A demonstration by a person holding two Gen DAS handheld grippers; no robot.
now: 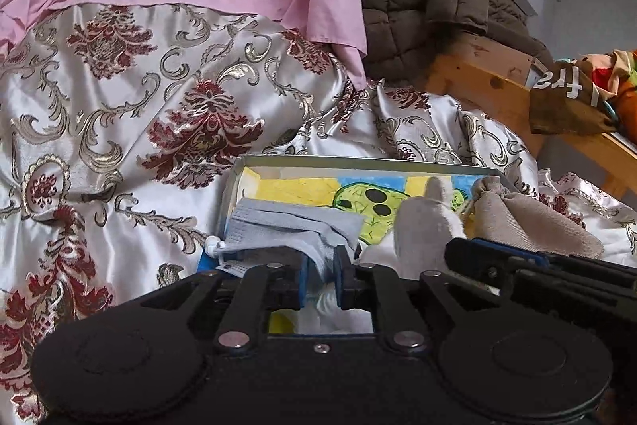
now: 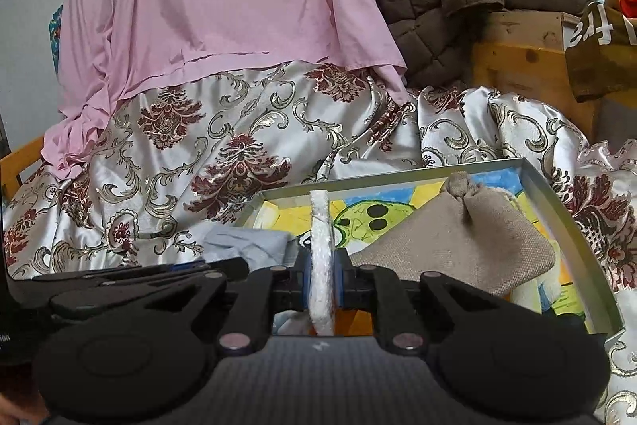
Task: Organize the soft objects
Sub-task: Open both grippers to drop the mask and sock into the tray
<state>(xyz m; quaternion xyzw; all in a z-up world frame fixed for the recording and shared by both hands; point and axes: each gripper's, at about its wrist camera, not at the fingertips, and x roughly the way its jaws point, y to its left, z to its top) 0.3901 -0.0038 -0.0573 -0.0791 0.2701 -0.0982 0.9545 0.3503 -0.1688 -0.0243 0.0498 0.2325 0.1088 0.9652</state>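
So you've got both grippers down at the tray (image 2: 573, 222), the shallow metal one with the cartoon drawing on its floor, sitting on the satin damask bedspread (image 1: 119, 98).

Your left gripper (image 1: 321, 267) is pinched shut on a fold of the pale blue face mask (image 1: 286, 222), which lies at the tray's left end with part of it draped over the rim. Your right gripper (image 2: 322, 275) is clamped on a white fuzzy pad (image 2: 320, 226) held edge-on and upright, so it's hard to say from here whether it's a sponge, a puff or a folded cloth. The burlap drawstring pouch (image 2: 469, 241) already sits inside the tray on the right side, just beside the white piece.

If I were you, I'd lower the white thing flat into the bare patch between the mask and the pouch before letting go. Dropped on edge, it'll probably flop onto the pouch. With the mask, drag the hanging part inward so all of it clears the rim, then release. Go one hand at a time, since your grippers are close together and the tray could slide on that slippery satin.
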